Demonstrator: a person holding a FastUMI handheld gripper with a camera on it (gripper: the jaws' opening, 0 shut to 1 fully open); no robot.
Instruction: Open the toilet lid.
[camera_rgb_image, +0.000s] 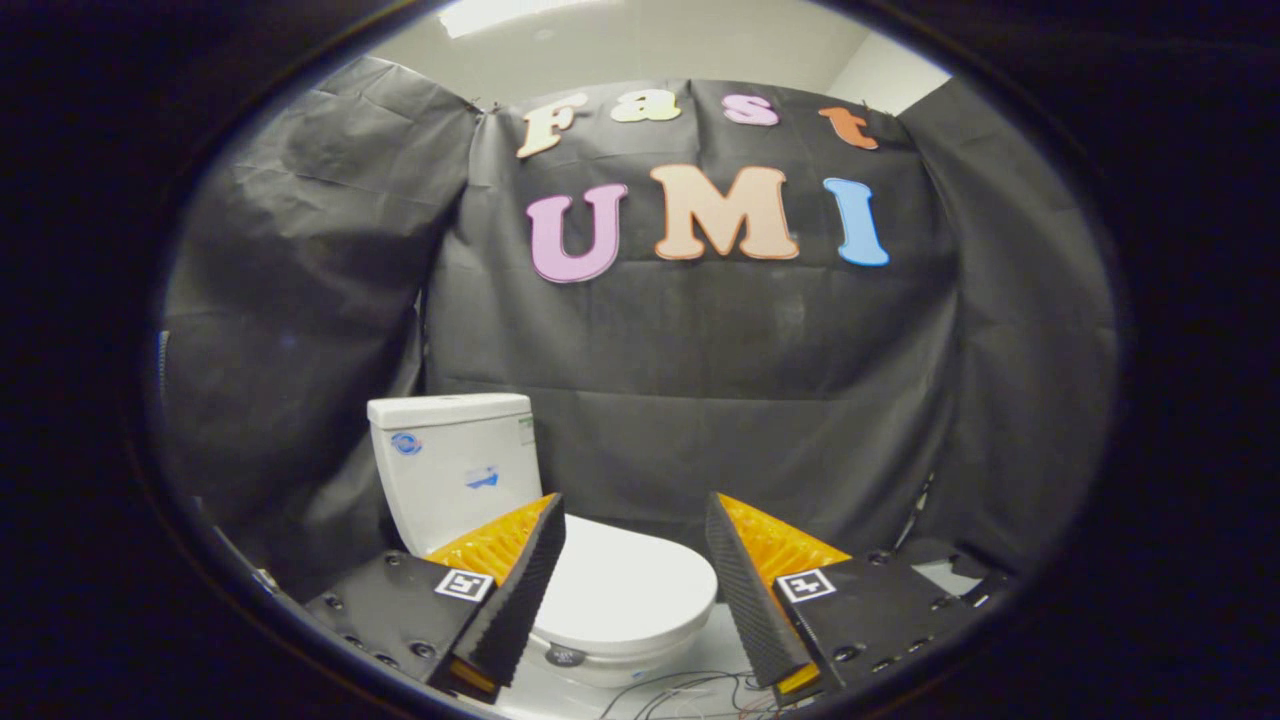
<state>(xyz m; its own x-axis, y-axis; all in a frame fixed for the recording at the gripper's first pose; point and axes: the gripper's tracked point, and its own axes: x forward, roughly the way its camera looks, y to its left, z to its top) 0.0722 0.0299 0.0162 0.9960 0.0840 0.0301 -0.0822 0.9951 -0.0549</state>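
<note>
The gripper (635, 540) is held above and in front of a white toilet (520, 530), with its two fingers (520, 590) spread wide apart and grasping nothing. The toilet lid (625, 585) lies closed, flat on the bowl, and shows in the gap between the fingers and a little below their tips. No finger touches the lid.

The toilet tank (455, 465) stands upright behind the lid, beyond the left-hand finger, and is partly covered by that finger at its lower corner. The tank carries a small round mark and a blue sticker on its front face; their content is too small to tell. A small dark round part (565, 656) sits on the front of the bowl, just under the lid's rim.

Thin cables (690, 695) lie loose on the pale floor (720, 655) in front of the bowl, between the finger bases. Black cloth (700, 400) hangs behind and to both sides of the toilet, forming the booth's wall. A pale ceiling (640, 50) shows above the cloth.
</note>
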